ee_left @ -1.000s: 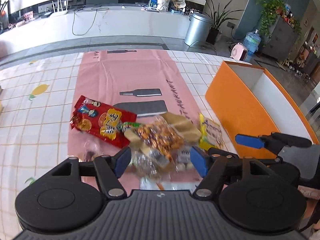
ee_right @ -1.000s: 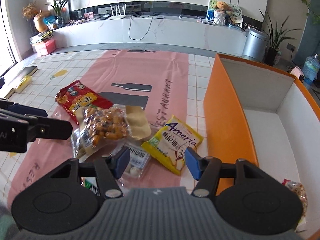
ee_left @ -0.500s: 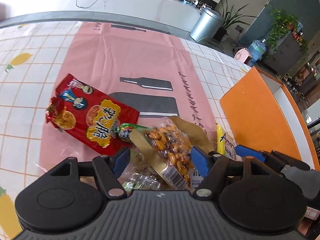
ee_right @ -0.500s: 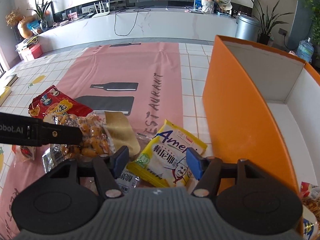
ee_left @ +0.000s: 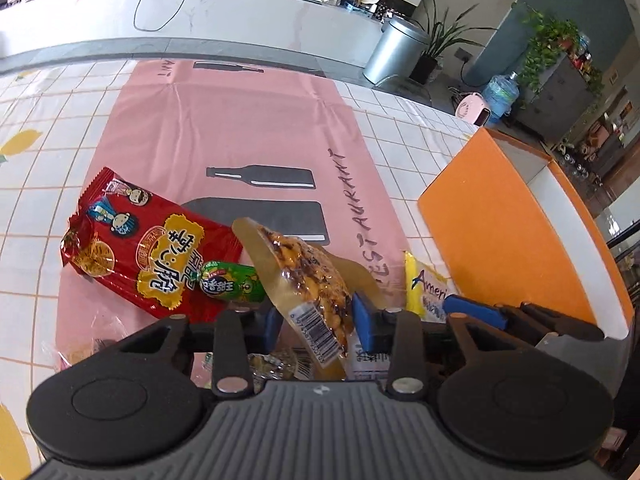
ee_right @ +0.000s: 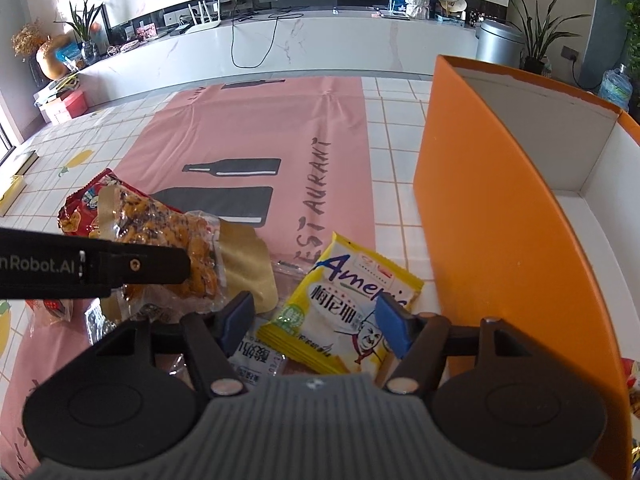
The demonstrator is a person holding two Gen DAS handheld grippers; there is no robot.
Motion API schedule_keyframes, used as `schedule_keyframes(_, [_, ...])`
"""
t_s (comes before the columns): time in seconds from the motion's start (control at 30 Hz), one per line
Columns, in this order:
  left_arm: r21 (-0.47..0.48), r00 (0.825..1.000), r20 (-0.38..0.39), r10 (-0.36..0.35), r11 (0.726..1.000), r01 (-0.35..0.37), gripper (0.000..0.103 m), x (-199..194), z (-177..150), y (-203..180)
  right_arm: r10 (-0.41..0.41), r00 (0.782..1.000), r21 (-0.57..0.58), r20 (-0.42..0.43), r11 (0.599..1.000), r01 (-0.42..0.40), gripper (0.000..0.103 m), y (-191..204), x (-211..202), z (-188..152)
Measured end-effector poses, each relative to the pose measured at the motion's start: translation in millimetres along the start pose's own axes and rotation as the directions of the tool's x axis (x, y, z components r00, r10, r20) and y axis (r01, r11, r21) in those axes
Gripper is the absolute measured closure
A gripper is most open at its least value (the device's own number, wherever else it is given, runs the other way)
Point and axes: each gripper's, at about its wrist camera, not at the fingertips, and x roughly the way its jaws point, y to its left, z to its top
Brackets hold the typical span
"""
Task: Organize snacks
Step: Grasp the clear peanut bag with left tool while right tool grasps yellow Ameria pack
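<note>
Left gripper (ee_left: 314, 322), jaws closing, pinches the clear and tan bag of orange glazed nuts (ee_left: 308, 276) left of the tall orange cardboard box (ee_left: 492, 236). Right gripper (ee_right: 314, 322) stands spread over the yellow foil snack packet (ee_right: 340, 304), nearer that box. Pick-up is under way; next calls for lifting into it.

left gripper (ee_left: 314, 322): tilted downward, jaws closing on a nut packet (ee_left: 308, 280) | right gripper (ee_right: 314, 324): tilted downward, jaws opening, straddling a yellow snack packet (ee_right: 340, 308), pads not pressing
</note>
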Motion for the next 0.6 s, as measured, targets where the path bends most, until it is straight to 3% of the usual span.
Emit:
schedule_keyframes(0.07, [0.003,1.000,0.014,-0.002,1.000,0.002,0.076,-5,1,-4,0.003,1.000,0.003,-0.012,1.000,-0.003,0.041,0,0,1])
schedule_keyframes(0.23, [0.037,0.999,0.011,0.047,0.998,-0.047,0.076,-15,-3,-15,0.019,0.999,0.025,-0.029,1.000,-0.018,0.048,-4,-4,0])
schedule_keyframes(0.5, [0.051,0.998,0.022,0.061,0.997,-0.062,0.077,-47,-14,-33,0.046,0.998,0.026,-0.031,0.999,-0.045,0.087,-7,-21,-9])
schedule_keyframes(0.6, [0.056,0.998,0.010,0.067,0.996,-0.068,0.077,-58,-23,-39,0.065,0.997,0.034,-0.038,0.997,-0.063,0.095,-10,-31,-16])
